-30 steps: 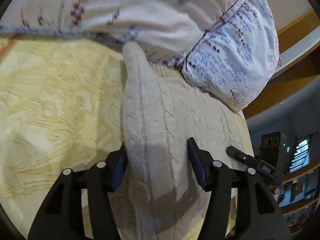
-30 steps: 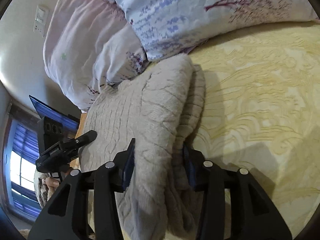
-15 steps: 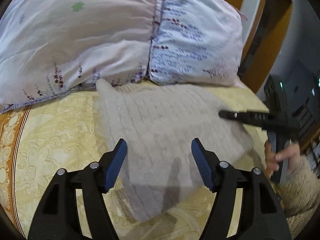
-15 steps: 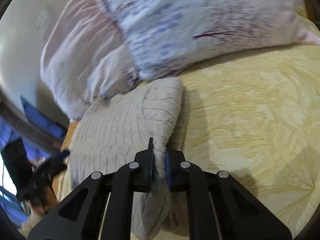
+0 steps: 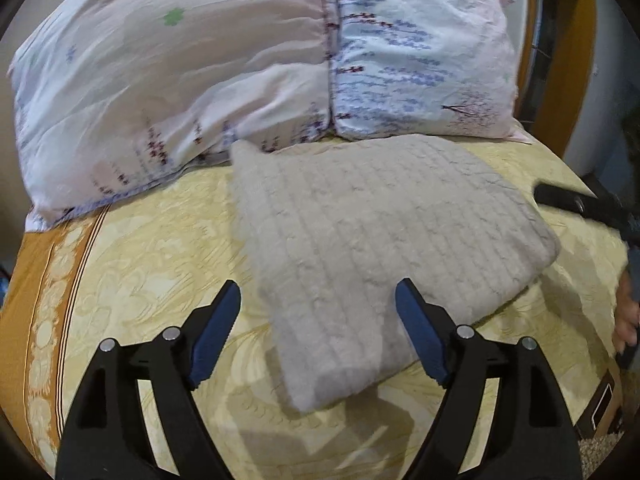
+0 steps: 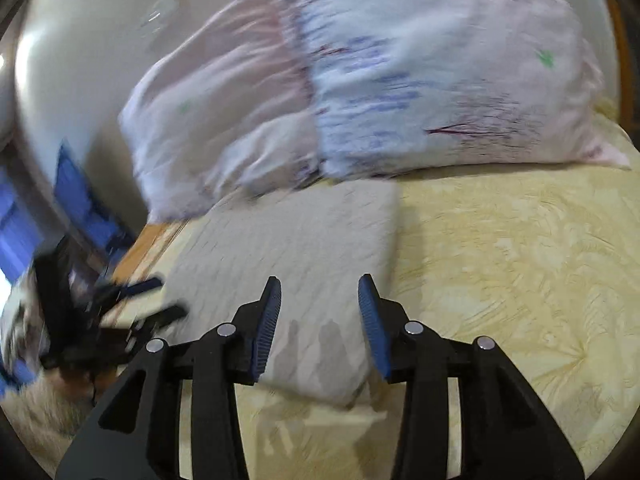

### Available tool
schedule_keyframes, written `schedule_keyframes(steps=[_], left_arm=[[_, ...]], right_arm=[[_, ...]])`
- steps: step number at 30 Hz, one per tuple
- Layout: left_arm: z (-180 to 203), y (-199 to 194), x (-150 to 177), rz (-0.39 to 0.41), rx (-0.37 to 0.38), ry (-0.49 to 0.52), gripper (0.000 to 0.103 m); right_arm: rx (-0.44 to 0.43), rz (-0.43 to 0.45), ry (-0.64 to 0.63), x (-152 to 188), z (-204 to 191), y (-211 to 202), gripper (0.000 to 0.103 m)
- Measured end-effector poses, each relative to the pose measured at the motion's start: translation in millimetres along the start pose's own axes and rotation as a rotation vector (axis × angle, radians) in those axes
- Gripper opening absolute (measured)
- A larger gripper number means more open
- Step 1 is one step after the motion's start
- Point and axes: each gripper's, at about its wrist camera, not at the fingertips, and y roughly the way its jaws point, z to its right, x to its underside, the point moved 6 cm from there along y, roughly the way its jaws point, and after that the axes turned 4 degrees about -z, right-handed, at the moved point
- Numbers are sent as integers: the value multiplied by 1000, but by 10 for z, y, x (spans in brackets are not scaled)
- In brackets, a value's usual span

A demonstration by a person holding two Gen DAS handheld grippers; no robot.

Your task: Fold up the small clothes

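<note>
The folded knit garment (image 5: 384,240) was pale grey-beige with a cable-ribbed texture. The bedspread (image 5: 152,280) was pale yellow with a swirling tonal pattern and an ochre striped border. The pillows (image 5: 240,60) were pink-white and light blue, printed with purple and blue sprigs. Each claw's pads (image 5: 216,336) were blue on black.

Sweater (image 5: 384,240) — matt, nubbly cable-knit; bedspread (image 5: 160,272) — faintly sheeny embossed cloth; pillows (image 5: 240,60) — smooth printed cotton.
</note>
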Motion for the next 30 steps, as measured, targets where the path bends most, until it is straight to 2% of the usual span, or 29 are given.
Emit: schedule_keyframes(steps=[2,4,6,10,12,13,14,15,19,21,25,30], left_arm=[[-44,9,38,-10,-1,-22,81],[-67,37,76,-21,4,-33,83],[-76,82,122,-35,6,-41,85],[-98,117,175,-41,14,-72,86],[-101,6,198,-10,23,-87,88],[-96,-43,217,5,18,-87,91],[-97,-115,251,28,2,-87,97],[-88,-162,284,42,-9,-86,98],[-13,-233,433,43,-20,-89,100],[14,-221,473,31,-7,-98,101],[37,-161,557,-4,-35,-115,101],[61,-80,623,-39,-61,-122,101]], right_arm=[[17,-42,-42,84,-74,75,42],[72,-77,-70,182,-108,172,42],[115,-124,-57,272,-43,288,42],[153,-109,-66,307,-52,265,43],[156,-69,-46,313,-65,166,45],[157,-48,-33,323,-66,116,49],[159,-27,-13,340,-55,55,62],[166,-9,1,353,-49,11,74],[232,27,-15,447,-93,-78,84],[267,42,-32,481,-137,-99,95],[335,71,-50,487,-170,-127,102],[383,36,-58,582,-196,-77,102]])
